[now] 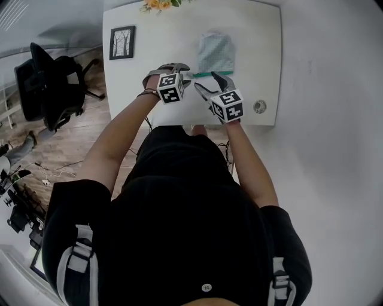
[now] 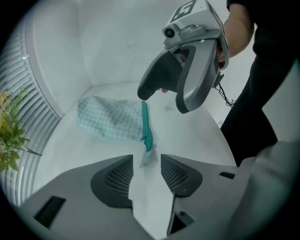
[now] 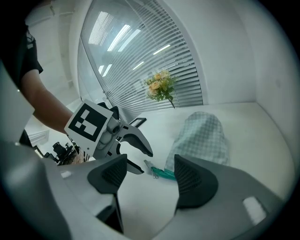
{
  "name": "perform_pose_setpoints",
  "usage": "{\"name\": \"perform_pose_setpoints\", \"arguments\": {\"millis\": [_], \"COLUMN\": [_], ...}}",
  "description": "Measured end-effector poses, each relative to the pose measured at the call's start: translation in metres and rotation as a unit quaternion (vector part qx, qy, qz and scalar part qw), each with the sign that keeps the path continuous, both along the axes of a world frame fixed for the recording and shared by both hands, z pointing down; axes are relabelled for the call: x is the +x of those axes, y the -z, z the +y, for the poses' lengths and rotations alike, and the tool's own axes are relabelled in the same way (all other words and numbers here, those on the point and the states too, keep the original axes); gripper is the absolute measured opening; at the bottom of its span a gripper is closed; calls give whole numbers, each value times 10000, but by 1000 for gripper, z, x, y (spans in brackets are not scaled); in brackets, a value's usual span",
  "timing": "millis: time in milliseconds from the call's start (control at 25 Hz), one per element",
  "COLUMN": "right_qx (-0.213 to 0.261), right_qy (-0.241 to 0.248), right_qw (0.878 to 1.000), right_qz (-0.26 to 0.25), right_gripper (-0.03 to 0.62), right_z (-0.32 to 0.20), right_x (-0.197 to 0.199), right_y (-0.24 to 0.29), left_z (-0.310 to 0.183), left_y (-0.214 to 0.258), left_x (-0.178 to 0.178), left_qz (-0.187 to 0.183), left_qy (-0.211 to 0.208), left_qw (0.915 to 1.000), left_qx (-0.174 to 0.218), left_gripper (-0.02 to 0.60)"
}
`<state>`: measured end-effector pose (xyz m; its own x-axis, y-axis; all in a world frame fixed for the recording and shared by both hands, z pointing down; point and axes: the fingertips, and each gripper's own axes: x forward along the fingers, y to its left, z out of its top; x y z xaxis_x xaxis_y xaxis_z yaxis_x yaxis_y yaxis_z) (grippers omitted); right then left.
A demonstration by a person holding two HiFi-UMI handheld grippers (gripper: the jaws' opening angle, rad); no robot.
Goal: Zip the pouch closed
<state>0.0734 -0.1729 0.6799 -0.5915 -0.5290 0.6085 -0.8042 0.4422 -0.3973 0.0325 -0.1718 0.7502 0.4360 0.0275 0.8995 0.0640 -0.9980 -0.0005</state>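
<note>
Plainly, the white table (image 1: 257, 36) carries a pale green checked pouch (image 1: 215, 52), lying flat just beyond both grippers, its teal zipper (image 2: 146, 124) along the near edge. The marker cubes (image 1: 170, 88) bear only black-and-white squares. The left gripper (image 2: 146, 163) has its jaws partly apart around the silvery pull tab (image 2: 146, 157), with the pads not pressing it. The right gripper (image 3: 151, 161) is spread wide and holds nothing.

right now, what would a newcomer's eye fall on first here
The checked pouch with its teal zip lies on the white table, flowers at the far edge. Both grippers are at its zip edge: the left gripper open with the zip pull between its jaws, the right gripper open and empty beside it.
</note>
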Motion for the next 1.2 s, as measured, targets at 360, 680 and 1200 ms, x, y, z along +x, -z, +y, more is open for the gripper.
{"name": "perform_pose_setpoints", "arguments": {"millis": [360,680,1200], "right_qx": [-30,-293,-651], "right_qy": [-79,25,149], "right_qw": [10000,9994,9968], "right_qz": [-13,181,442], "right_gripper": [316,259,195], "right_z": [6,17,37], "right_x": [2,-2,-3], "right_y": [-5,-20,-41], "left_z": [-4,4,30], "left_y": [-7,6,37], "left_x": [2,5,18], "left_qz": [-126,34,363], "left_qy": [-18,145,205], "left_qw": [9999,9999,9991], "left_qx": [99,-44,-123], "left_gripper": [25,21,21]}}
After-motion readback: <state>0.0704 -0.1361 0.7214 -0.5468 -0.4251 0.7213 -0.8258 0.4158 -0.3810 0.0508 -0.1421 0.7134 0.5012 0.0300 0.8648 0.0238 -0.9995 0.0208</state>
